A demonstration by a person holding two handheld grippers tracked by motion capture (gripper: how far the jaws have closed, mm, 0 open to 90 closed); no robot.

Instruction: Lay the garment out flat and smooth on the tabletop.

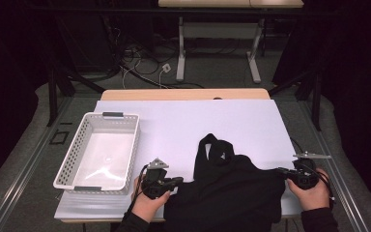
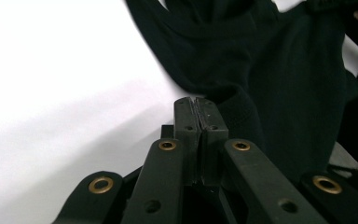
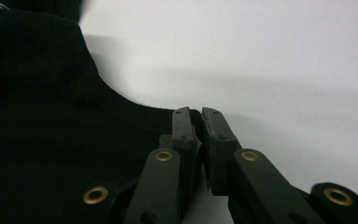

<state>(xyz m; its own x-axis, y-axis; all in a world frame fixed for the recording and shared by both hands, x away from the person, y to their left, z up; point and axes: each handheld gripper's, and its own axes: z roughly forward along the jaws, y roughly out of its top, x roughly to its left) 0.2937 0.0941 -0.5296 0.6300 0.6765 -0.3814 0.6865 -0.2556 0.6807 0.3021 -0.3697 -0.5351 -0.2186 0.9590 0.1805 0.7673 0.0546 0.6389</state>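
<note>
White-covered counter (image 1: pixel 183 121): black garment (image 1: pixel 232 188) unfolded; left tool (image 1: pixel 174 182), right tool (image 1: pixel 284 172) clenched on its side edges; basket (image 1: pixel 77 150) empty, folding pending.

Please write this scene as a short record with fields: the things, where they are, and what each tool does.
garment: black, spread on the near part of the white table
basket: white, empty, at the left of the table
table: white top
left tool: shut at the garment's left edge
right tool: shut on the garment's right edge
</note>
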